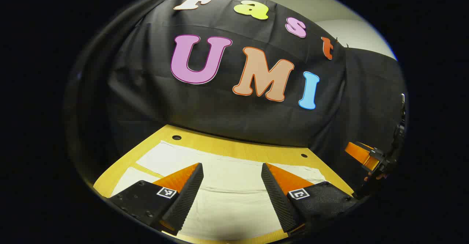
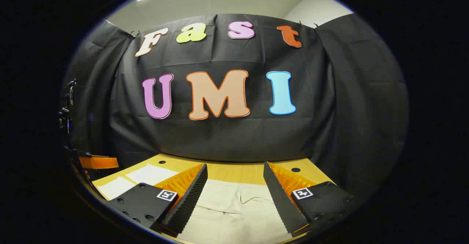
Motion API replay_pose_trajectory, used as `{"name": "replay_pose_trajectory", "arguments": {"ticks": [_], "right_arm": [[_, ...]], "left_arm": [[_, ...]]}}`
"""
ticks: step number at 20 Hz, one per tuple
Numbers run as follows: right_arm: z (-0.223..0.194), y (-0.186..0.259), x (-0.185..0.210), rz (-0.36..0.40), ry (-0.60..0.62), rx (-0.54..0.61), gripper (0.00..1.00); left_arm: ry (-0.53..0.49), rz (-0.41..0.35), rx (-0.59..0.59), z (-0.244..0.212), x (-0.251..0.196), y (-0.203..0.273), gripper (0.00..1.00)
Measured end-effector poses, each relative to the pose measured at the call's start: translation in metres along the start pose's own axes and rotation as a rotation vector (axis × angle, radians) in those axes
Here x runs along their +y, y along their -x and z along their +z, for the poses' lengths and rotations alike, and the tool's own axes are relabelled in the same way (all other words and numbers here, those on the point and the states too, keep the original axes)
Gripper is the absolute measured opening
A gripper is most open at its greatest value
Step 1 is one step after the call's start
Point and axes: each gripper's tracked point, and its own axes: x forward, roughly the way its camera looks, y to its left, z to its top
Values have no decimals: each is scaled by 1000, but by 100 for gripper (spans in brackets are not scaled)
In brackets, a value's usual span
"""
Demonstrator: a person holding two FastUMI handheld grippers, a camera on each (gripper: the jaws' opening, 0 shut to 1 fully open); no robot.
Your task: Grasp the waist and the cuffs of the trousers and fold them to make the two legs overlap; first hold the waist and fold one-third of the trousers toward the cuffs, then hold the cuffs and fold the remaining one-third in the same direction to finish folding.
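Trousers flat on table, both grippers spread wide above them

Trousers [image 1: 234, 185], pale cream, lie spread on the wooden table [image 1: 234, 148]. In the left gripper view two legs run toward the far left with a strip of bare table showing between them, and a crease crosses the cloth between the fingers. Left gripper [image 1: 231, 170] has its fingers wide apart with nothing between them, only cloth seen below; contact with the fabric can't be judged from this angle. Right gripper [image 1: 366, 156] shows at the far right edge of that view, partly cut off, beside the table's right side.

In the right gripper view the trousers [image 2: 234, 207] sit directly under the right gripper [image 2: 234, 174], with seams and a fold line visible near the middle, possibly the waist end, hard to be sure. Its fingers are also spread wide, gripping nothing. Legs reach off to the left, a gap of table [image 2: 234, 170] between them. Left gripper [image 2: 99, 162] shows at the left edge, near the leg ends. Round holes sit in the table's far edge. Black cloth wall [image 2: 234, 134] stands behind.
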Motion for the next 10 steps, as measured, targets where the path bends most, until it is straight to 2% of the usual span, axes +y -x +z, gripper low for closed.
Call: {"name": "replay_pose_trajectory", "arguments": {"ticks": [10], "right_arm": [[-2, 0, 0, -11, 8, 11, 98]], "left_arm": [[10, -18, 19, -3, 4, -9, 94]]}}
